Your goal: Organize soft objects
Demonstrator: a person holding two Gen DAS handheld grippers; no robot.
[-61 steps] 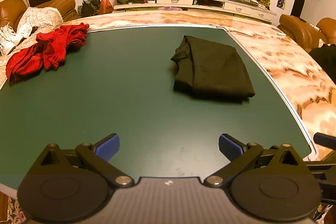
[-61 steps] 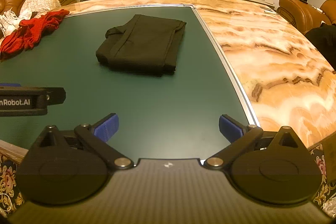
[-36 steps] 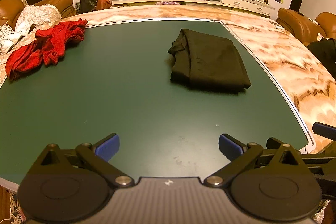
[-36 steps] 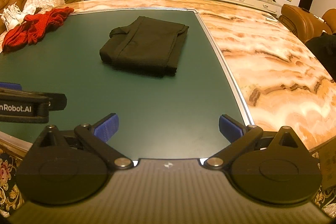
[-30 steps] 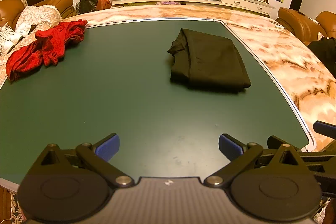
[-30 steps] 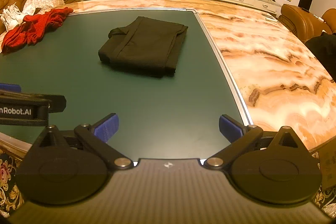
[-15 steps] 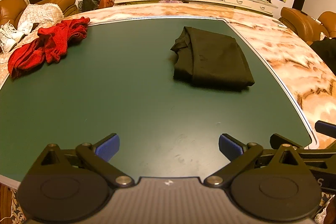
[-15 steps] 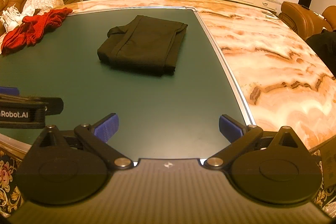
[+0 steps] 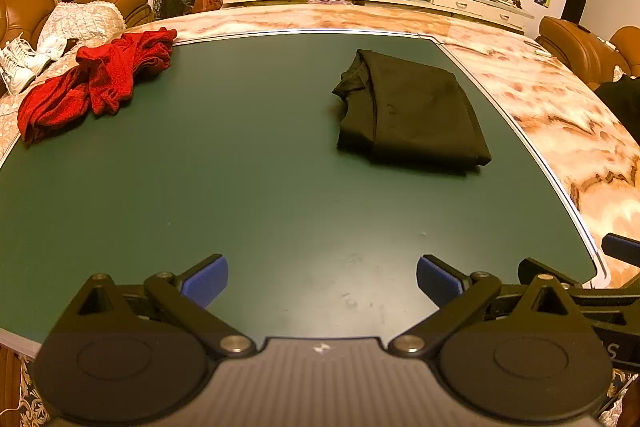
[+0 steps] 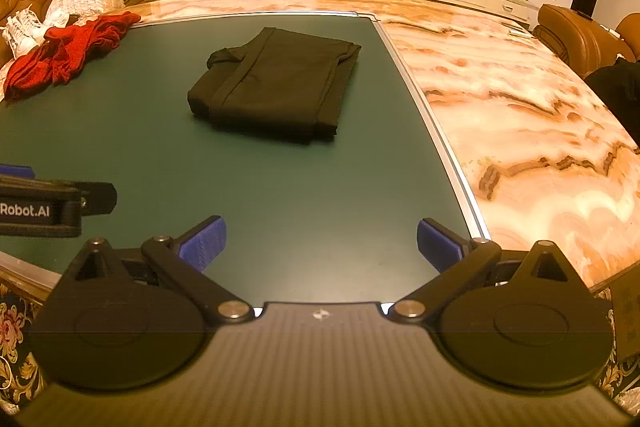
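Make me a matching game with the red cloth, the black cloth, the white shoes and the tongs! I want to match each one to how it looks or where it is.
Things:
1. red cloth
2. black cloth
3. white shoes
4. left tongs

States:
A. folded flat on the green mat
B. open, holding nothing
C. crumpled at the mat's far left corner
D. off the mat, beside the sofa

Pairs: 1-C, 2-A, 3-D, 4-B
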